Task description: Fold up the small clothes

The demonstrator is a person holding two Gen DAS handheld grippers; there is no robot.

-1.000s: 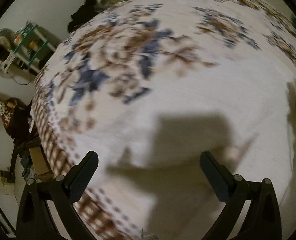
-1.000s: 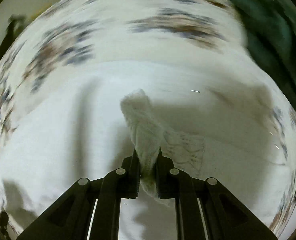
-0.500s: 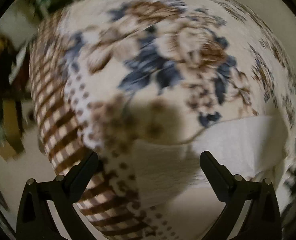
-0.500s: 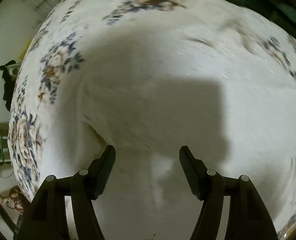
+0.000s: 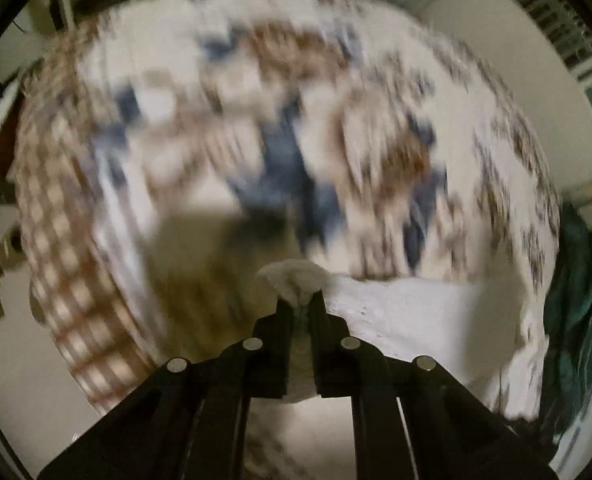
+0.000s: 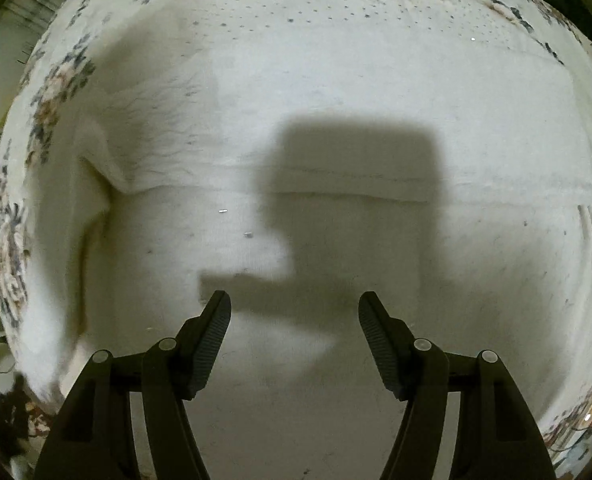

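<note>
A white garment (image 6: 335, 128) lies spread on the floral bedsheet (image 6: 52, 92), with a folded edge running across its middle. My right gripper (image 6: 294, 312) is open and empty, hovering just above the garment's near part. In the left wrist view my left gripper (image 5: 299, 304) is shut on a bunched edge of the white garment (image 5: 407, 316), which trails off to the right. That view is blurred by motion.
The floral bedsheet (image 5: 296, 140) with a brown checked border (image 5: 64, 264) fills the left wrist view. A dark green cloth (image 5: 575, 300) lies at the bed's right edge. Floor and room clutter show at the far left.
My left gripper was open and has shut on the garment's edge. My right gripper, shut on cloth a second ago, let go and now hovers open over the spread garment.
</note>
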